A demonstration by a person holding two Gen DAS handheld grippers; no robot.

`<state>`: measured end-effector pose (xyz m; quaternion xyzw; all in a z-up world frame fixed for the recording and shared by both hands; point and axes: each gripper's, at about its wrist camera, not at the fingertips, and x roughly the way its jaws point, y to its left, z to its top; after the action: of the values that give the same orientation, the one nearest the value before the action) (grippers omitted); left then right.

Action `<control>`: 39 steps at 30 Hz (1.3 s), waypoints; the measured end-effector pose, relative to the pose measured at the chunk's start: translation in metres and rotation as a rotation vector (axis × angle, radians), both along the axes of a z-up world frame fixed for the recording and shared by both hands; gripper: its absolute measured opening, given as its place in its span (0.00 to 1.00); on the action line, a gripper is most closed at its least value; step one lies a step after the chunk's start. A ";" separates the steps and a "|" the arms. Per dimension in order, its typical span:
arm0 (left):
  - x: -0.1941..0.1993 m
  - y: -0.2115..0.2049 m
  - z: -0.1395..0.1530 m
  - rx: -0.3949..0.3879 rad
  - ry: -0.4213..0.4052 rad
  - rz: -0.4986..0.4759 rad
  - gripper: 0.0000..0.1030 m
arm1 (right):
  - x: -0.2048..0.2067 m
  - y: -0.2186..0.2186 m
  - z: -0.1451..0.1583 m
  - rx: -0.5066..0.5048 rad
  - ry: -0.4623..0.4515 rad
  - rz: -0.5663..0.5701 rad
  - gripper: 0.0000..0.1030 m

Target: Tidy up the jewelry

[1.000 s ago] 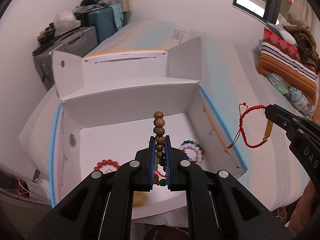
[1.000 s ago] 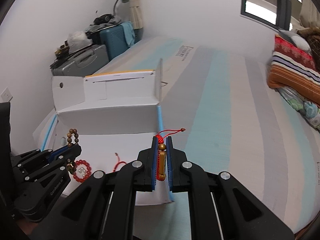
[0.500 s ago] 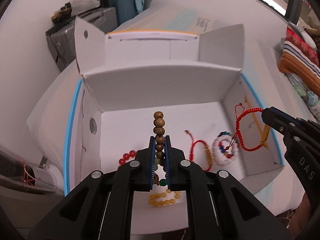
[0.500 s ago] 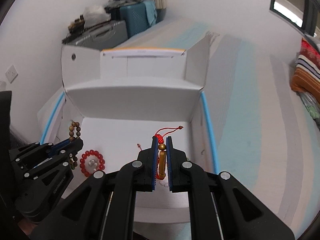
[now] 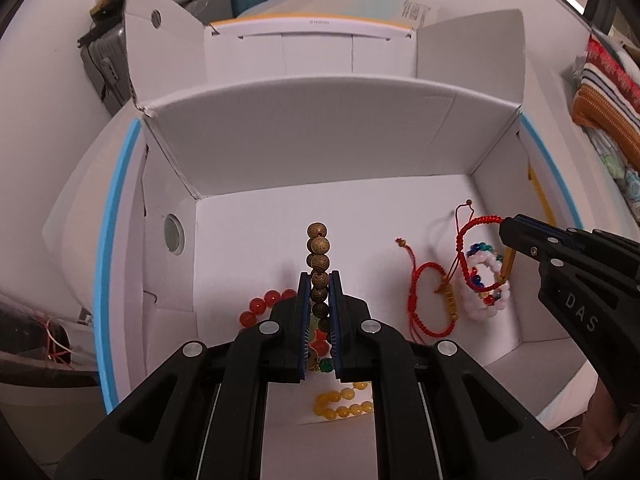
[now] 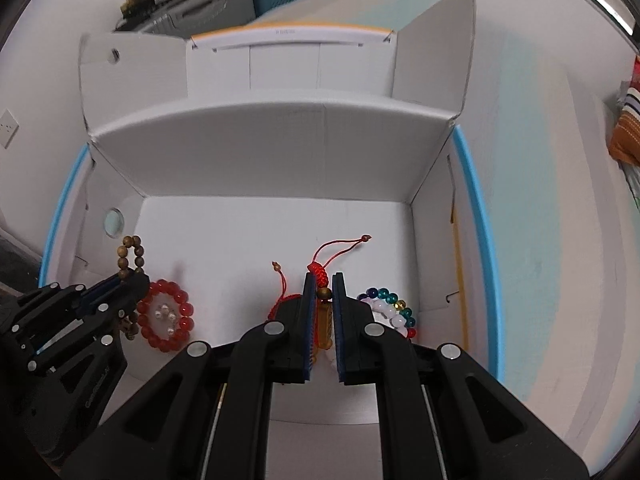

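Above an open white box (image 5: pixel 304 148), the left gripper (image 5: pixel 320 280) is clamped nearly closed on a brown wooden bead bracelet (image 5: pixel 318 256), whose upper beads stand clear above its fingertips. The right gripper (image 6: pixel 321 284) pinches a red cord bracelet (image 6: pixel 318 270) by its amber tube charm, the cord's knotted tail trailing toward the box's far wall; seen from the left wrist camera, its loop hangs over the box's right side. On the box floor lie a red bead bracelet (image 6: pixel 168 320) near the left wall, a second red cord bracelet (image 5: pixel 428 304) at centre, a white and multicoloured bead bracelet (image 5: pixel 486 280) toward the right wall, and a yellow bead bracelet (image 5: pixel 340 402) near the front edge. The letters "DAS" are legible on the right gripper's housing; the rest is cut off. Print on the box's raised lid is too small to read.
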<state>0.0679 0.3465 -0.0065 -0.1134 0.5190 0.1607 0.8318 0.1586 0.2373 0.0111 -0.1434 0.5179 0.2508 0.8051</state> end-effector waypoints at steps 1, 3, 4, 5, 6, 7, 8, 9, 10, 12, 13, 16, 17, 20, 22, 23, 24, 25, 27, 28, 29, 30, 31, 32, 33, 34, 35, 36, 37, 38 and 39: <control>0.001 0.001 -0.002 -0.007 0.006 0.001 0.08 | 0.001 0.001 -0.004 -0.005 0.010 -0.002 0.07; 0.002 0.003 -0.007 -0.015 0.019 0.001 0.08 | 0.002 0.003 -0.009 -0.012 0.020 -0.002 0.07; 0.003 0.004 -0.009 -0.013 0.022 0.002 0.08 | 0.003 0.003 -0.012 -0.014 0.027 -0.002 0.07; 0.003 0.005 -0.010 -0.015 0.024 0.004 0.08 | 0.002 0.001 -0.014 -0.012 0.030 -0.003 0.07; 0.002 0.006 -0.012 -0.019 0.026 0.004 0.08 | 0.002 0.001 -0.016 -0.015 0.034 -0.004 0.07; 0.003 0.006 -0.013 -0.019 0.026 0.004 0.08 | 0.002 0.003 -0.018 -0.016 0.034 -0.004 0.07; 0.003 0.007 -0.014 -0.018 0.028 0.005 0.08 | 0.003 0.004 -0.019 -0.015 0.037 -0.006 0.07; 0.003 0.007 -0.015 -0.019 0.031 0.008 0.09 | 0.002 0.003 -0.021 -0.015 0.040 -0.005 0.07; 0.003 0.008 -0.016 -0.017 0.032 0.012 0.10 | 0.002 0.003 -0.021 -0.013 0.043 -0.003 0.07; 0.002 0.009 -0.017 -0.003 0.033 0.021 0.10 | 0.000 0.002 -0.022 0.005 0.055 0.003 0.08; 0.002 0.008 -0.017 0.005 0.033 0.025 0.10 | 0.000 0.003 -0.023 0.004 0.055 0.002 0.09; 0.000 0.007 -0.016 0.005 0.022 0.031 0.11 | 0.000 0.001 -0.023 0.016 0.053 -0.006 0.10; -0.001 0.007 -0.014 0.010 0.018 0.032 0.12 | 0.000 0.000 -0.022 0.018 0.057 -0.009 0.10; -0.007 0.007 -0.009 0.015 -0.001 0.042 0.28 | -0.002 0.000 -0.020 0.023 0.054 -0.001 0.11; -0.012 0.007 -0.005 0.032 -0.009 0.051 0.34 | -0.004 -0.002 -0.016 0.036 0.048 0.003 0.33; -0.012 0.008 -0.004 0.035 -0.014 0.054 0.35 | -0.005 -0.002 -0.014 0.043 0.039 0.001 0.38; -0.014 0.009 -0.001 0.036 -0.020 0.056 0.40 | -0.006 -0.002 -0.012 0.046 0.028 0.000 0.39; -0.016 0.010 0.001 0.038 -0.028 0.060 0.46 | -0.006 -0.002 -0.011 0.047 0.023 0.001 0.40; -0.021 0.010 0.006 0.045 -0.041 0.065 0.53 | -0.008 -0.003 -0.009 0.058 0.025 0.002 0.49; -0.024 0.009 0.009 0.052 -0.050 0.067 0.57 | -0.009 -0.005 -0.007 0.069 0.019 -0.001 0.53; -0.028 0.008 0.013 0.059 -0.061 0.069 0.58 | -0.011 -0.007 -0.004 0.076 0.010 -0.001 0.55; -0.031 0.007 0.018 0.064 -0.073 0.069 0.63 | -0.014 -0.010 0.000 0.085 -0.002 -0.004 0.59; -0.035 0.005 0.021 0.067 -0.084 0.070 0.68 | -0.017 -0.012 0.003 0.094 -0.010 -0.008 0.63; -0.039 0.004 0.026 0.072 -0.100 0.075 0.69 | -0.019 -0.016 0.007 0.107 -0.021 -0.011 0.64; -0.043 0.003 0.029 0.078 -0.111 0.077 0.71 | -0.021 -0.017 0.010 0.117 -0.028 -0.013 0.68; -0.048 0.001 0.034 0.088 -0.126 0.081 0.75 | -0.025 -0.023 0.015 0.132 -0.042 -0.016 0.72; -0.053 -0.001 0.038 0.095 -0.138 0.084 0.78 | -0.027 -0.027 0.019 0.141 -0.052 -0.019 0.73; -0.058 -0.003 0.042 0.099 -0.152 0.086 0.83 | -0.031 -0.032 0.024 0.152 -0.070 -0.021 0.75; -0.063 -0.006 0.046 0.102 -0.174 0.087 0.84 | -0.035 -0.035 0.028 0.157 -0.082 -0.021 0.78; -0.067 -0.008 0.050 0.106 -0.189 0.090 0.86 | -0.038 -0.038 0.032 0.164 -0.098 -0.021 0.80; -0.071 -0.010 0.053 0.113 -0.201 0.094 0.88 | -0.042 -0.042 0.036 0.171 -0.113 -0.025 0.83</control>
<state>-0.0030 0.3368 0.0464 -0.1061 0.4173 0.2162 0.8763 0.1161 0.1954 0.0471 -0.0817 0.4500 0.2757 0.8455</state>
